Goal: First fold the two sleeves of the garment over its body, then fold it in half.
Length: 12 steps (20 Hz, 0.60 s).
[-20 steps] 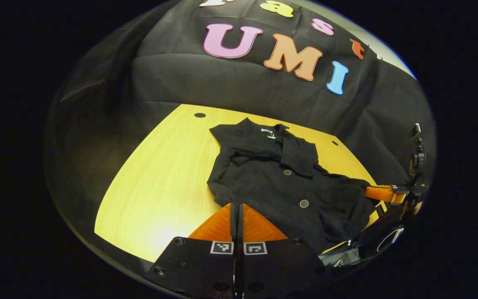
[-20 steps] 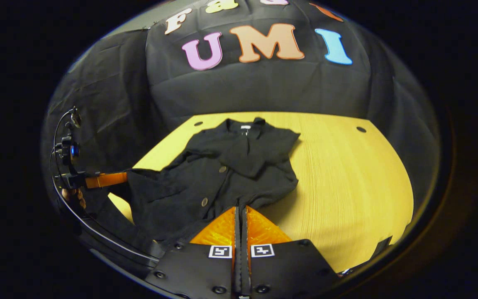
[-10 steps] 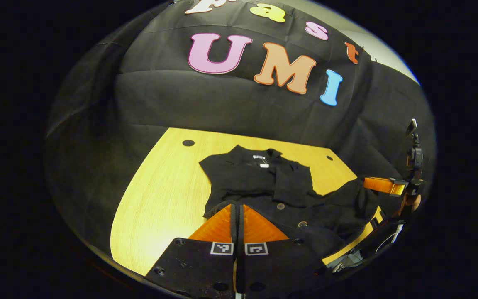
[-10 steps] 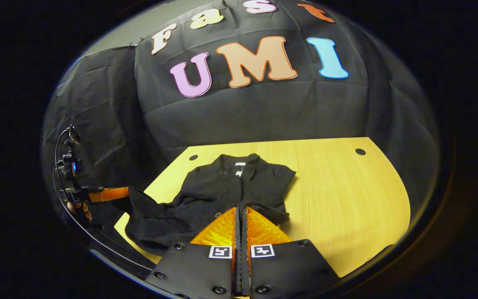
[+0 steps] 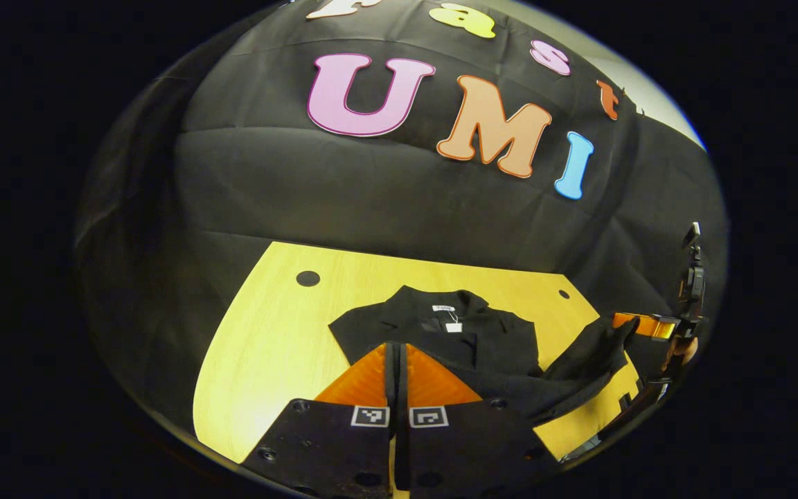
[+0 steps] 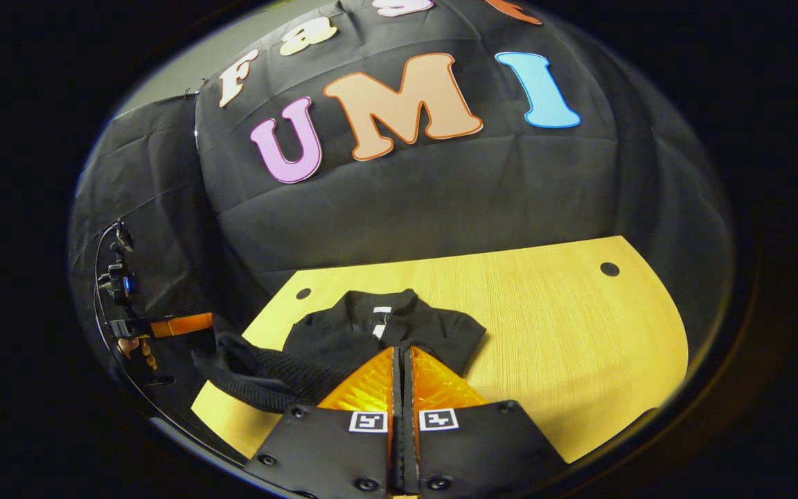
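A black button-up garment (image 5: 440,326) lies on the yellow wooden table (image 5: 267,333), collar and white tag at the far side. Its bottom edge is lifted and stretched as a dark band (image 6: 260,378) between the two grippers, above the body. My left gripper (image 5: 395,344) is shut on one end of that edge. My right gripper (image 6: 402,348) is shut on the other end, over the garment (image 6: 371,329). In the left gripper view the right gripper (image 5: 638,324) holds cloth at the far right. In the right gripper view the left gripper (image 6: 177,324) sits at the far left, held by a hand (image 6: 139,350).
The table (image 6: 565,326) has bare wood to the right of the garment in the right gripper view, and to the left in the left gripper view. Small dark holes (image 5: 307,278) (image 6: 609,269) mark its far corners. Black cloth walls the booth behind.
Both grippers have carried the bottom edge up and forward toward the collar. The lower half with its buttons has folded out of sight; both cameras sit closer to the collar.
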### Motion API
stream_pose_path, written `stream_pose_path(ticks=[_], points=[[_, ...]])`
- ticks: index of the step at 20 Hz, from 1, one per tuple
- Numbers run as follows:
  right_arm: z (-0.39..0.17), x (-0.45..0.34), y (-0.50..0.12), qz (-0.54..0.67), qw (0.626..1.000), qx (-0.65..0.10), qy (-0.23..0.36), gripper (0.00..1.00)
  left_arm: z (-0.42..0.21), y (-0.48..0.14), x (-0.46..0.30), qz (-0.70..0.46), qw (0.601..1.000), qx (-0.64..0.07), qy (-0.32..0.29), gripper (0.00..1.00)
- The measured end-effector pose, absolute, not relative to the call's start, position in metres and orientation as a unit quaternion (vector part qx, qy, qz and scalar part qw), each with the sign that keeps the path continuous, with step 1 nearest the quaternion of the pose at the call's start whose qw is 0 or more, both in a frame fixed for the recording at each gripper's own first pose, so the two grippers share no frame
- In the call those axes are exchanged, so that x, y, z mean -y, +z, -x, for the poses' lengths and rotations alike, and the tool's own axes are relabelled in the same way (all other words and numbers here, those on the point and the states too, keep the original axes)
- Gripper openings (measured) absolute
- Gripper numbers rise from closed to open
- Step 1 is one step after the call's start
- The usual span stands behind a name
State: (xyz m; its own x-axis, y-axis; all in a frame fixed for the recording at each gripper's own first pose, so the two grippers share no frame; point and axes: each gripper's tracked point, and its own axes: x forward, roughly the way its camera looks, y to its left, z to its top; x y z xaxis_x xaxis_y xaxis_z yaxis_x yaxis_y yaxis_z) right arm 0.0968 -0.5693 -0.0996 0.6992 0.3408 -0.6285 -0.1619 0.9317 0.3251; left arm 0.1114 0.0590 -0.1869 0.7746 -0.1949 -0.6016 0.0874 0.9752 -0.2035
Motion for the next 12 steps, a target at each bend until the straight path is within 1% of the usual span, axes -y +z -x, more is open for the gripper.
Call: stream_pose_path(ticks=[4, 9, 12], points=[[-0.138, 0.575, -0.121, -0.104, 0.911, -0.378, 0.127, 0.02, -0.146, -0.21, -0.058, 0.073, 0.933, -0.346, -0.07, 0.0], [-0.182, 0.572, -0.14, -0.094, 0.907, -0.388, 0.132, 0.02, -0.18, -0.241, -0.065, 0.068, 0.925, -0.37, -0.048, 0.0], [-0.205, 0.571, -0.149, -0.097, 0.904, -0.395, 0.133, 0.02, -0.199, -0.249, -0.068, 0.064, 0.925, -0.372, -0.036, 0.0]])
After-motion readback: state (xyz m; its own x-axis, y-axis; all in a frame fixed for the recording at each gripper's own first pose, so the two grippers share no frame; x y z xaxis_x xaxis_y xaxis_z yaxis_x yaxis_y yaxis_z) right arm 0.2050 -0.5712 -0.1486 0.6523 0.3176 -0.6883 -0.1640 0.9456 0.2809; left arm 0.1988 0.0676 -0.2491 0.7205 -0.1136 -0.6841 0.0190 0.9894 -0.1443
